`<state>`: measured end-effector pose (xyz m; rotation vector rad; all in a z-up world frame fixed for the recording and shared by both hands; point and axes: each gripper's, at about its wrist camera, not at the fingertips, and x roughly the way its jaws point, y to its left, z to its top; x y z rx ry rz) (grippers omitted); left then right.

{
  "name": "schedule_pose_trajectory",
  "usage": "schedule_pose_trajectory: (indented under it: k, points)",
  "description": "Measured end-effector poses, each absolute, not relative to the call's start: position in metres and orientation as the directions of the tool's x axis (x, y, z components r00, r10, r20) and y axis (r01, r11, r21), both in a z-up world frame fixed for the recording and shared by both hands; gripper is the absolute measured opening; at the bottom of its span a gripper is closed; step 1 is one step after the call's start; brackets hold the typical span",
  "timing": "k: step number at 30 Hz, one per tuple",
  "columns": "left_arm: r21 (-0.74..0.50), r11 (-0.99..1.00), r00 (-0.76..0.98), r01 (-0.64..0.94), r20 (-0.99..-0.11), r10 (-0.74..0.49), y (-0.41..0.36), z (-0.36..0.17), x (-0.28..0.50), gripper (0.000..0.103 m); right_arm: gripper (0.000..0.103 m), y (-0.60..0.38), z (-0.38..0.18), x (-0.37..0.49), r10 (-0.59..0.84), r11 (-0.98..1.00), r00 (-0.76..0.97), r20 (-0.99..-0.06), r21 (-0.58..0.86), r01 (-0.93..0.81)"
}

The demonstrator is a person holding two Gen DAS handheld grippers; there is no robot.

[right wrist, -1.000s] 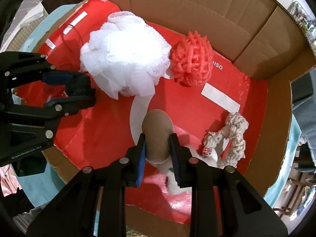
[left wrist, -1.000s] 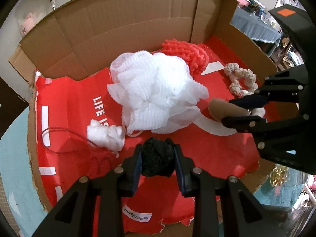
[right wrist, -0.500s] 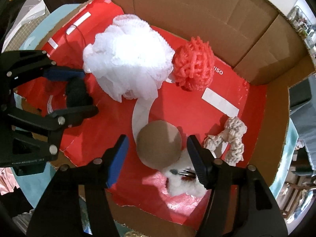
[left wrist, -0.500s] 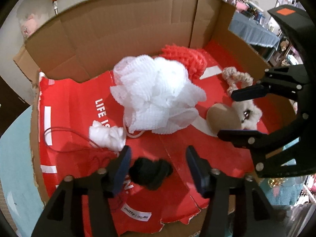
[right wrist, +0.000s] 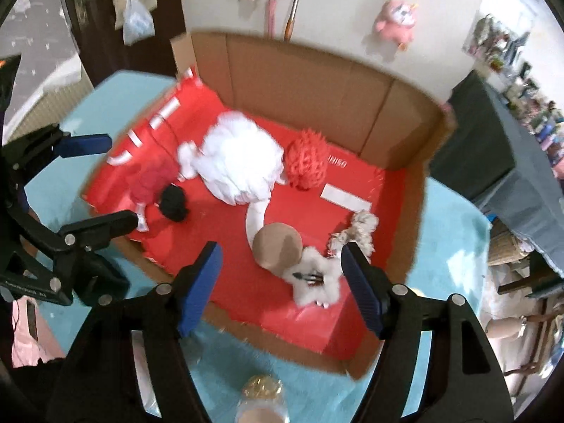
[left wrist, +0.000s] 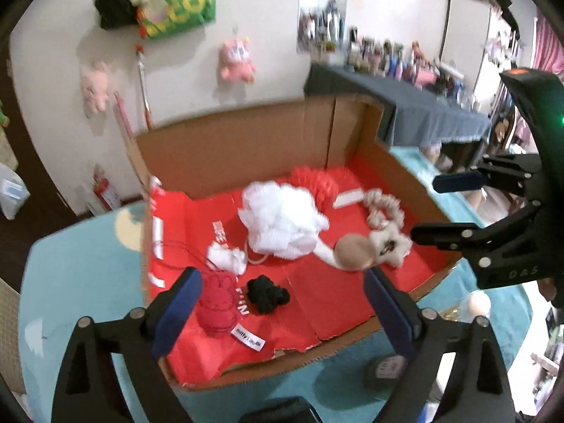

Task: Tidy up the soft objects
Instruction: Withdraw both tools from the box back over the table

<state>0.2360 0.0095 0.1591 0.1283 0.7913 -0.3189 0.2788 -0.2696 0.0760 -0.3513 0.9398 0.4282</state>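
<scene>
Now one black pom-pom [left wrist: 267, 294] near the cardboard box's [left wrist: 246, 141] front edge, one tan round pad [right wrist: 277, 249] lying flat front-right, left tongs [left wrist: 283, 299] and right tongs [right wrist: 281, 278] spread empty, jaws just opening.

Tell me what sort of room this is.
Probably a lived-in home room, perhaps a bedroom or hobby room: pink plush toys hang on the wall, a dark-clothed side table is crowded with small figurines, and the cardboard box sits on a teal-covered table.

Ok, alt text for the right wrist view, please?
The right tool hangs open and empty above a red-lined cardboard box holding a tan puff, white mesh pouf, orange pouf and black scrunchie.
</scene>
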Motion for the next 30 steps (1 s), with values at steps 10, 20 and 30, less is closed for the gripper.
schedule_pose_trajectory:
  k: [10, 20, 30]
  points:
    - [-0.01, 0.957, 0.833, 0.29, -0.489, -0.258, 0.013, 0.217, 0.132, 0.103, 0.089, -0.305, 0.146, 0.165, 0.268, 0.908, 0.741, -0.615, -0.096, -0.408]
    - [-0.052, 0.968, 0.905, 0.244, -0.348, -0.246, 0.02, 0.215, 0.056, 0.103, 0.094, -0.325, 0.148, 0.052, 0.255, 0.942, 0.877, -0.408, -0.101, -0.32]
    - [-0.037, 0.983, 0.93, 0.18, -0.32, -0.182, 0.018, 0.18, 0.02, 0.103, 0.098, -0.334, 0.108, 0.002, 0.182, 0.971, 0.936, -0.301, -0.097, -0.22]
